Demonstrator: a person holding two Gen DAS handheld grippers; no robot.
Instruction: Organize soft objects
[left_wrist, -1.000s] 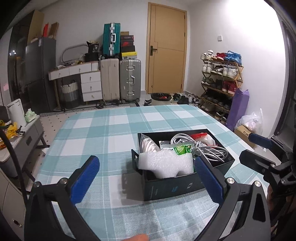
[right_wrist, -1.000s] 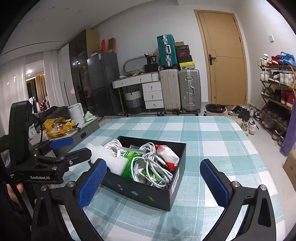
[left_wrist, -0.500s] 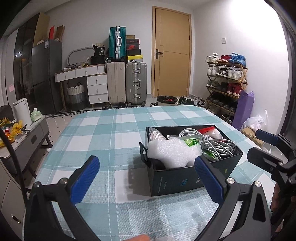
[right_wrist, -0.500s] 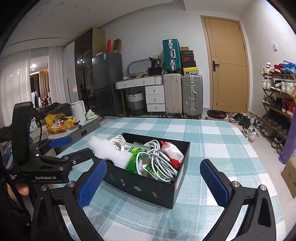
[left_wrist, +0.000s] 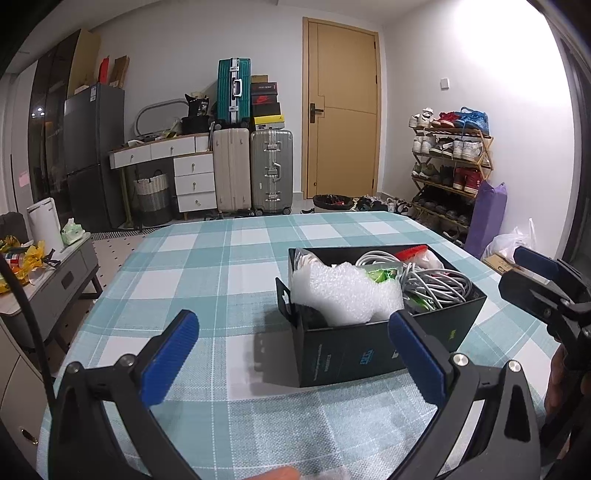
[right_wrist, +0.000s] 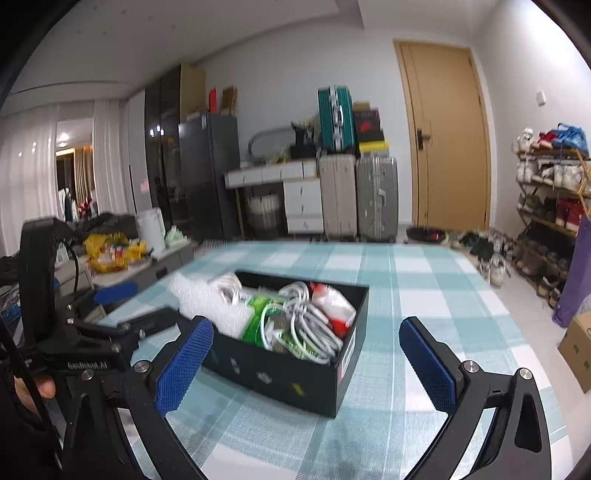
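Observation:
A black box (left_wrist: 369, 350) (right_wrist: 291, 373) stands on the checked tablecloth, packed with white bubble wrap (left_wrist: 343, 291) (right_wrist: 207, 299), coiled white cables (left_wrist: 432, 280) (right_wrist: 310, 325), a green packet (right_wrist: 258, 321) and a red-and-white bag (right_wrist: 332, 302). My left gripper (left_wrist: 291, 354) is open, above the cloth just short of the box's near wall, nothing between its blue pads. My right gripper (right_wrist: 303, 362) is open too, held back from the box's long side. Each gripper appears at the edge of the other's view.
The table (left_wrist: 221, 258) has bare cloth left of and beyond the box. Behind it stand suitcases (left_wrist: 255, 170), a white drawer unit (left_wrist: 192, 181), a fridge (left_wrist: 92, 158), a door (left_wrist: 343, 110) and a shoe rack (left_wrist: 450, 166). A low grey cabinet (left_wrist: 44, 273) sits at the left.
Both grippers have drawn back and tilted upward, so the box sits lower and farther in both views. The right wrist view is blurred by motion. Both stay open and empty.

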